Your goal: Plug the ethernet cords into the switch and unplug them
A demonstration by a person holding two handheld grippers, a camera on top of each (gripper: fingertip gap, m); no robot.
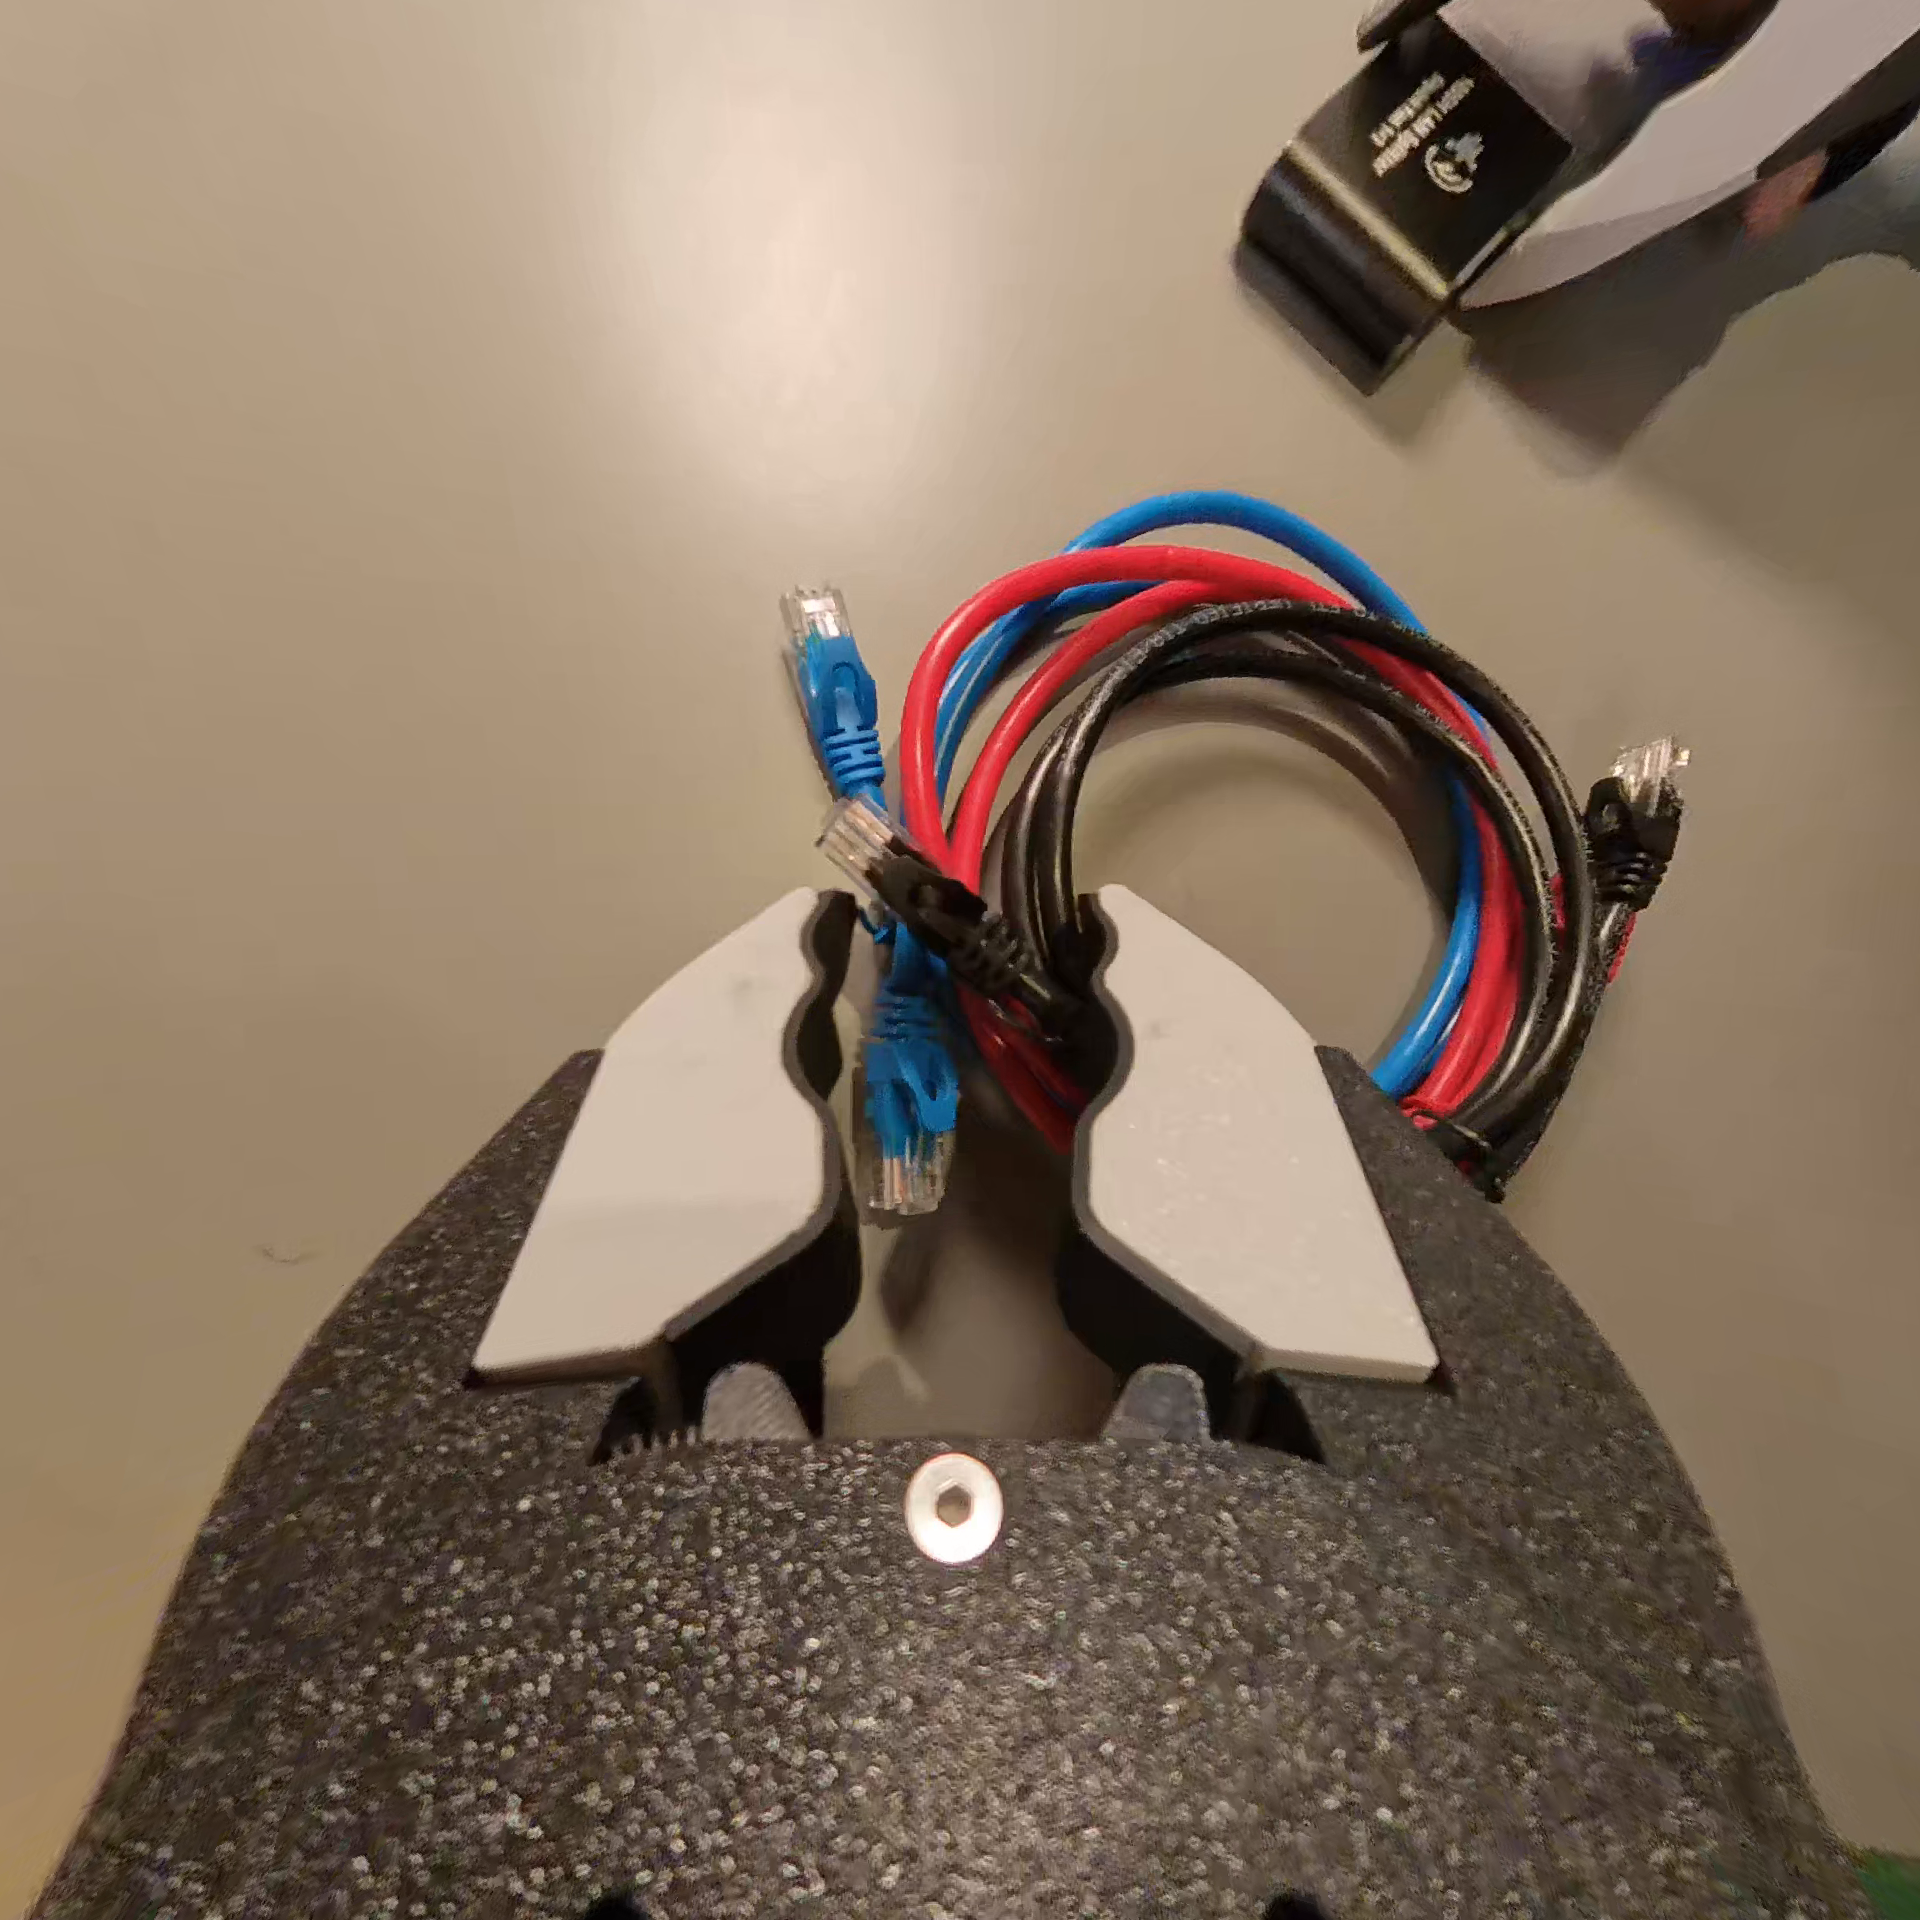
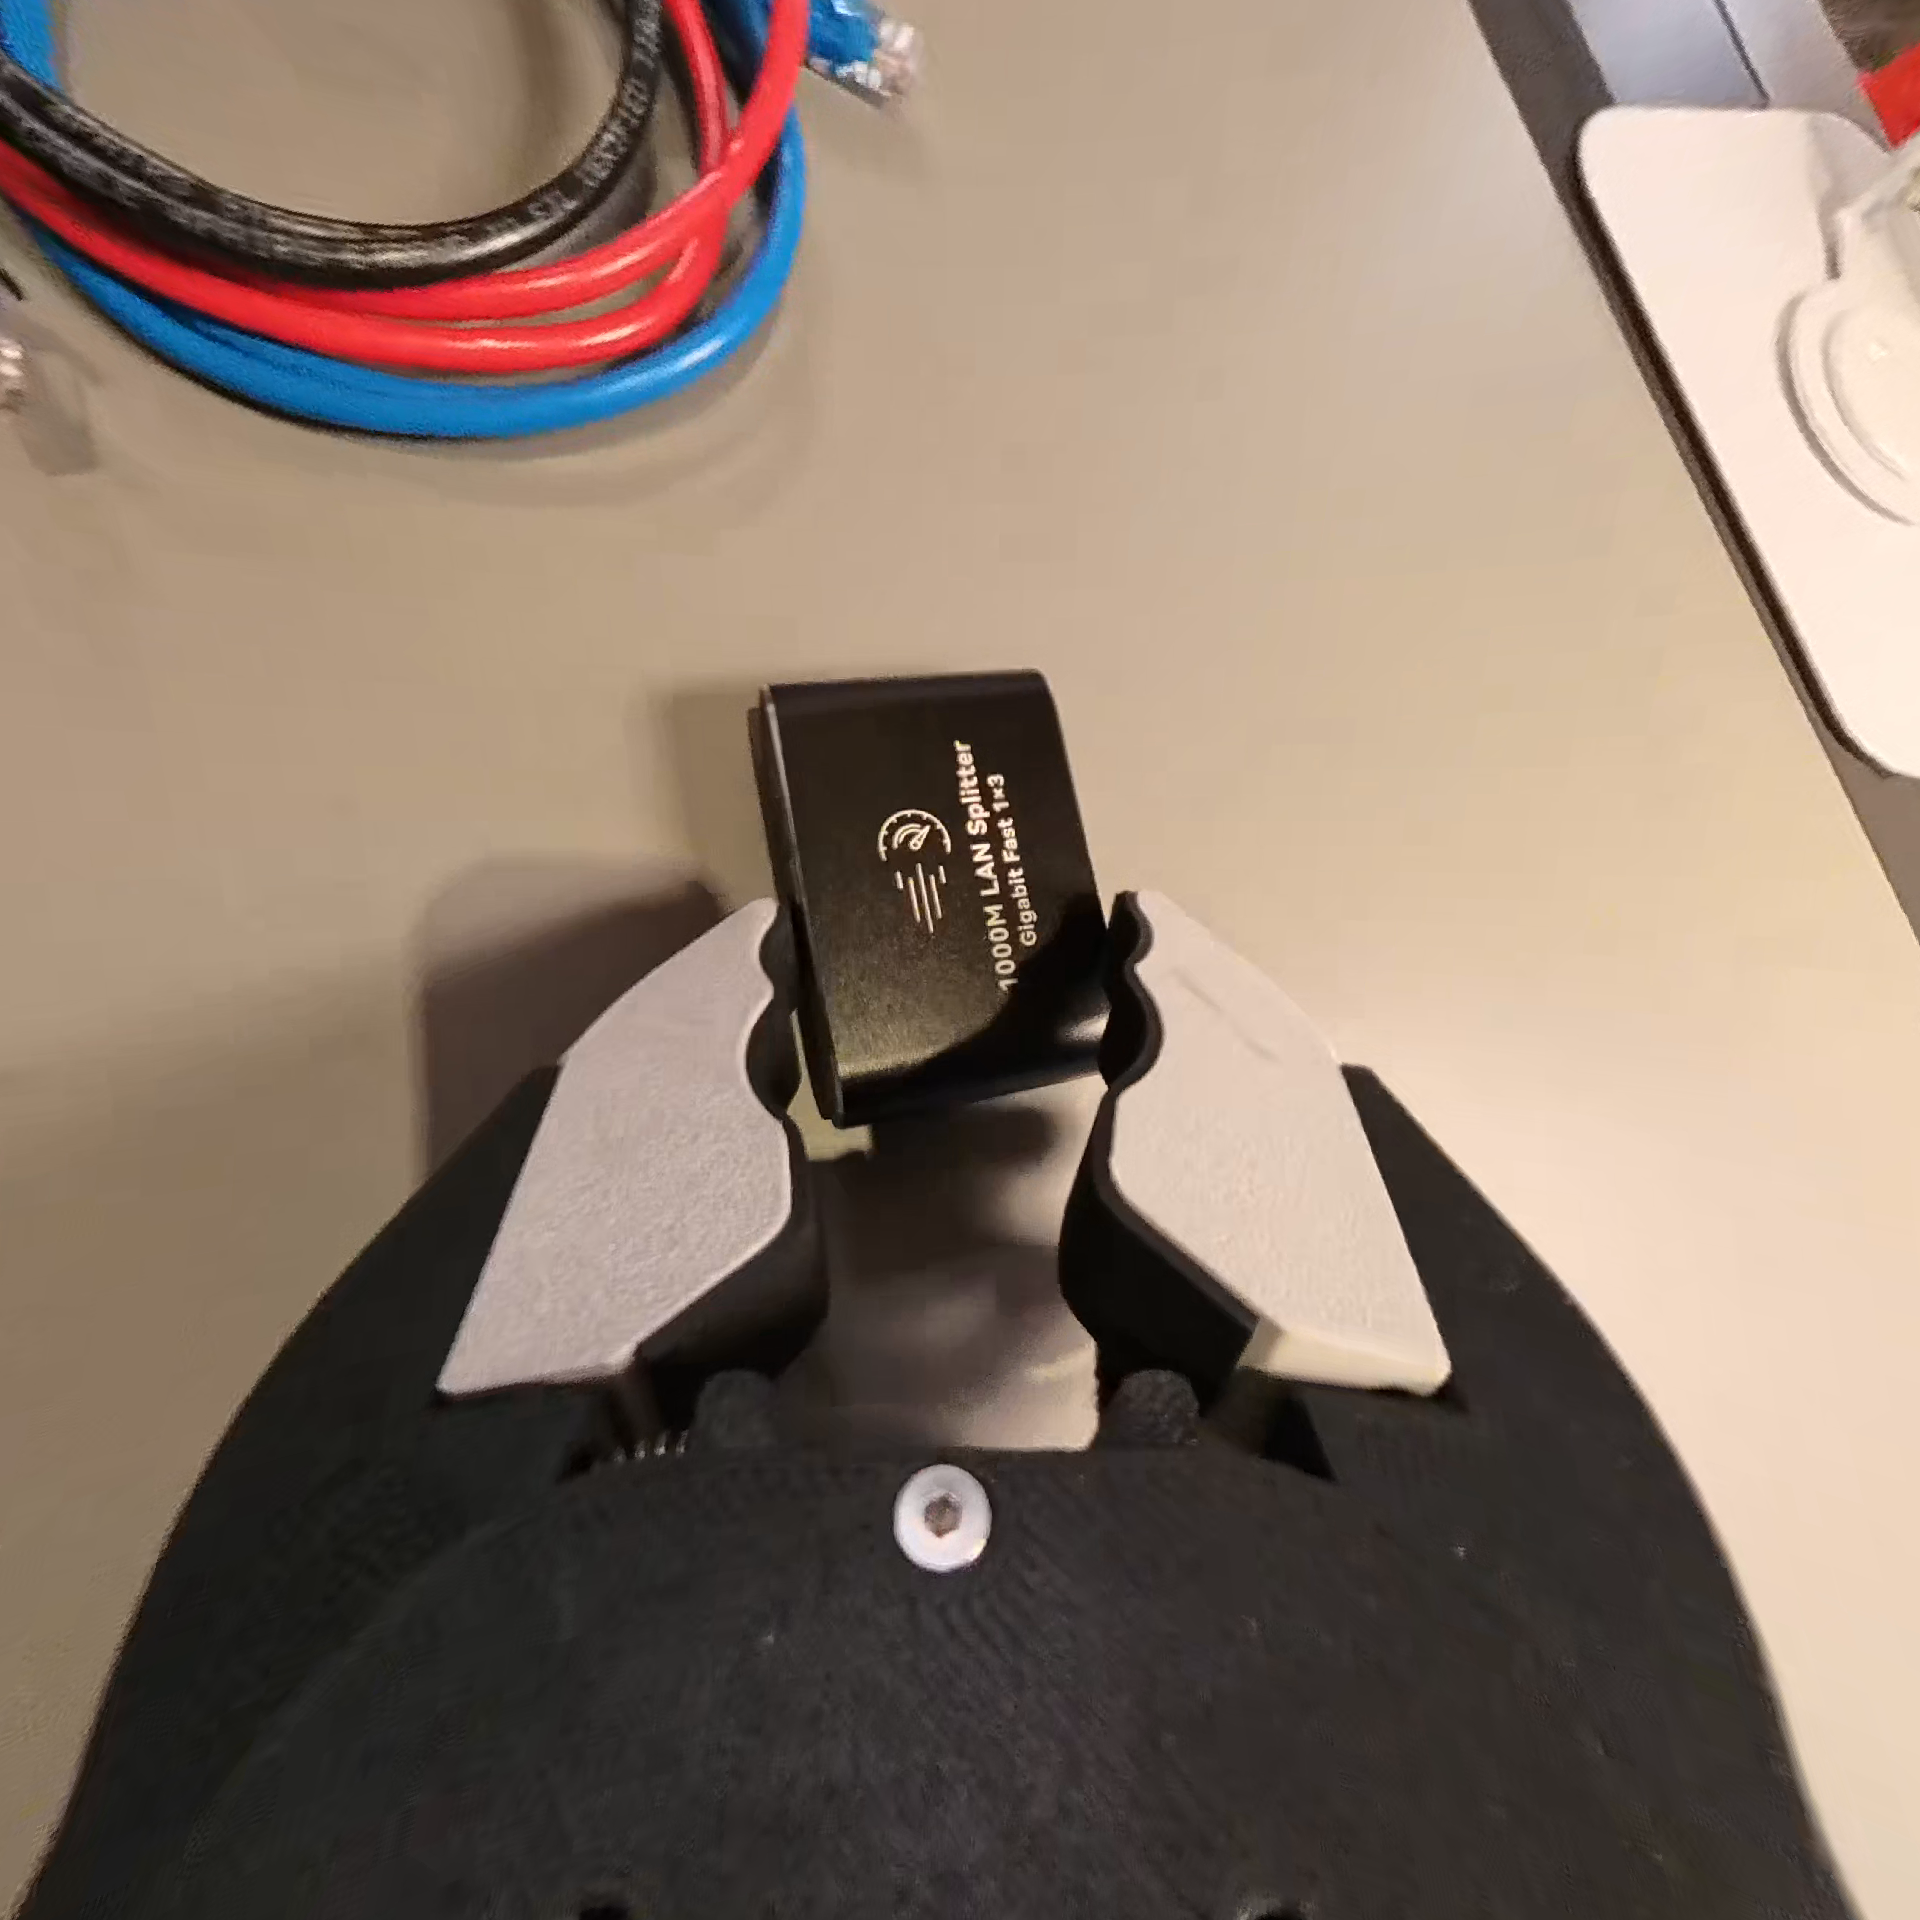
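Note:
A bundle of blue, red and black ethernet cords point(image 1: 1195, 644) lies looped on the grey table point(image 1: 416, 520). My left gripper point(image 1: 961, 925) is closed around one side of the bundle, with a black plug point(image 1: 883, 857) and a blue plug point(image 1: 904, 1132) between its fingers. Another blue plug point(image 1: 831, 665) and a black plug point(image 1: 1642, 800) stick out free. My right gripper point(image 2: 951, 925) is shut on the black switch point(image 2: 925, 894), holding it by its sides. The switch point(image 1: 1392, 208) also shows at the top right of the left wrist view. The cords point(image 2: 416, 301) lie to its far left.
A white tray point(image 2: 1714, 312) with a clear object point(image 2: 1860, 343) on it lies at the right. The table's edge point(image 2: 1558, 62) runs along the far right. Bare table surface lies between the switch and the cords. There is about 20 cm between the tips of the two grippers.

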